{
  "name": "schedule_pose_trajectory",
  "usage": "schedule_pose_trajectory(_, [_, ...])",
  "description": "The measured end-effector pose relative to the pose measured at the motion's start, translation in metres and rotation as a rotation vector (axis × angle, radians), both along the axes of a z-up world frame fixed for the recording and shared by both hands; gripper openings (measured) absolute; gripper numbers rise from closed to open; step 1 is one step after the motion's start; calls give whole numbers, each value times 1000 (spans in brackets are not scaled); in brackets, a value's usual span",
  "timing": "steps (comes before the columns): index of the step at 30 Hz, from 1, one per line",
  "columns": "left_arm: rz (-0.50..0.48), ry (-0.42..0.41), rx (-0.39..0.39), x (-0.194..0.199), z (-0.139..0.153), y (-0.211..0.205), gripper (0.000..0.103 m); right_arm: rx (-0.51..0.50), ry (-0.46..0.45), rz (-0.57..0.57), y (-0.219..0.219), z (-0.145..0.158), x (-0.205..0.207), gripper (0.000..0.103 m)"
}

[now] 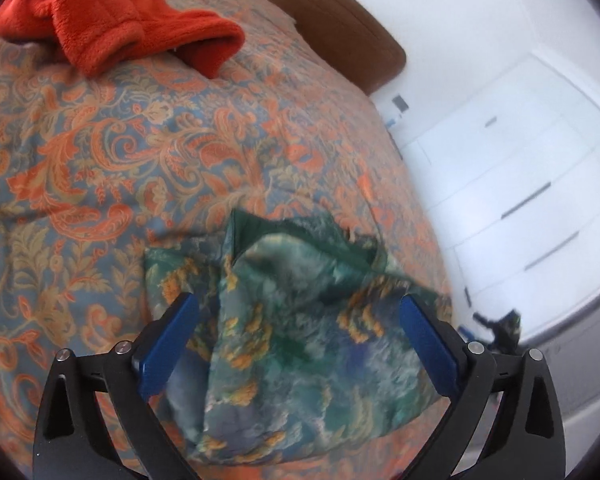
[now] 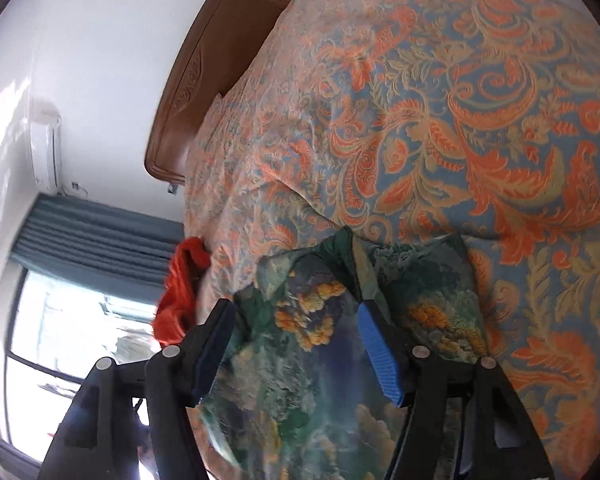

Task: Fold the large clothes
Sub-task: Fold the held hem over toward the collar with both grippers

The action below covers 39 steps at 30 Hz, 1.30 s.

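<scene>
A green printed garment with yellow and blue patches lies bunched on the orange paisley bedspread. My left gripper is open, its blue pads on either side of the garment just above it. In the right wrist view the same garment lies between the pads of my right gripper, whose jaws stand open around the cloth. An orange fleece garment lies crumpled at the far side of the bed; it also shows in the right wrist view at the bed's edge.
A brown wooden headboard stands at the head of the bed, also in the right wrist view. White drawers stand beside the bed. A blue curtain, a window and a wall air conditioner are on the far side.
</scene>
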State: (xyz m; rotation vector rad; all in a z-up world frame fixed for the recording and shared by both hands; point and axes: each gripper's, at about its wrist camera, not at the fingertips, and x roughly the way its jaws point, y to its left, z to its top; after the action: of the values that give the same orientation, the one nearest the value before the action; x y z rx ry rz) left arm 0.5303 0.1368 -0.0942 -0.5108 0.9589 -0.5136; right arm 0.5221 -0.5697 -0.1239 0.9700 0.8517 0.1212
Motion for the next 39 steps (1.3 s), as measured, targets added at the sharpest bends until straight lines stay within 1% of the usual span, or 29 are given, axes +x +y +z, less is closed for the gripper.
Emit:
schedule_pose_trajectory(1, [-34, 14, 52, -4, -9, -8, 101, -77, 20, 41, 7, 2, -2, 68])
schedule_pose_trajectory(2, [-58, 27, 119, -7, -20, -18, 101, -150, 41, 84, 15, 2, -5, 69])
schedule_pose_trajectory(3, [-72, 32, 177, -10, -28, -28, 100, -224, 68, 126, 25, -1, -5, 69])
schedule_pose_trajectory(4, [-78, 33, 217, -12, -35, -37, 100, -285, 91, 161, 34, -4, -6, 69])
schedule_pose_trajectory(5, [-80, 34, 251, -10, -43, -49, 100, -327, 104, 187, 35, -6, -14, 69])
schedule_pose_trajectory(7, [-74, 43, 284, -2, -55, -67, 99, -404, 119, 211, 51, -13, -6, 69])
schedule_pose_trajectory(9, [-39, 53, 324, 13, -63, -81, 94, -475, 128, 208, 59, -12, -4, 69])
schedule_pose_trajectory(11, [-19, 89, 335, 24, -68, -88, 65, -517, 132, 192, 66, -17, 5, 69])
schedule_pose_trajectory(12, [-8, 103, 339, 27, -69, -87, 53, -537, 137, 192, 69, -17, 7, 69])
schedule_pose_trajectory(13, [13, 103, 358, 27, -68, -86, 22, -558, 144, 195, 71, -17, 8, 66])
schedule_pose_trajectory(14, [30, 100, 370, 27, -66, -83, 14, -581, 141, 202, 75, -15, 7, 57])
schedule_pose_trajectory(15, [47, 87, 360, 23, -62, -78, 11, -609, 136, 214, 78, -11, 6, 35])
schedule_pose_trajectory(16, [58, 69, 355, 17, -55, -73, 9, -657, 138, 215, 81, -6, 3, 19])
schedule_pose_trajectory(17, [76, 45, 363, 10, -47, -69, 9, -696, 133, 206, 84, -1, 0, 18])
schedule_pose_trajectory(18, [98, 24, 367, 3, -38, -67, 9, -723, 118, 198, 86, 5, -3, 14])
schedule_pose_trajectory(21, [140, -57, 352, -8, -8, -63, 8, -849, 61, 155, 95, 27, -13, 11])
schedule_pose_trajectory(22, [155, -102, 356, -12, 5, -65, 8, -893, 33, 137, 99, 36, -14, 11])
schedule_pose_trajectory(24, [188, -203, 393, -17, 25, -73, 8, -969, -34, 103, 109, 55, -14, 11])
schedule_pose_trajectory(26, [224, -290, 433, -18, 38, -81, 8, -1033, -89, 56, 118, 71, -10, 11])
schedule_pose_trajectory(27, [245, -325, 457, -16, 39, -85, 8, -1053, -117, 27, 122, 79, -7, 11])
schedule_pose_trajectory(29, [277, -353, 537, -3, 27, -94, 8, -1082, -148, -28, 124, 89, 2, 11])
schedule_pose_trajectory(30, [291, -345, 572, 6, 14, -98, 8, -1103, -145, -48, 124, 88, 9, 11])
schedule_pose_trajectory(31, [298, -320, 591, 14, -1, -98, 9, -1120, -131, -57, 123, 83, 17, 11])
schedule_pose_trajectory(32, [301, -287, 593, 24, -14, -96, 9, -1126, -105, -61, 120, 73, 26, 11])
schedule_pose_trajectory(34, [301, -221, 601, 35, -50, -92, 9, -1120, -42, -47, 113, 47, 41, 11])
schedule_pose_trajectory(35, [299, -199, 610, 38, -65, -91, 10, -1112, -10, -32, 109, 30, 48, 11])
schedule_pose_trajectory(37, [305, -174, 595, 37, -88, -86, 11, -1110, 35, 2, 105, -1, 58, 11])
schedule_pose_trajectory(39, [311, -160, 568, 36, -105, -80, 13, -1095, 45, 19, 102, -24, 62, 11])
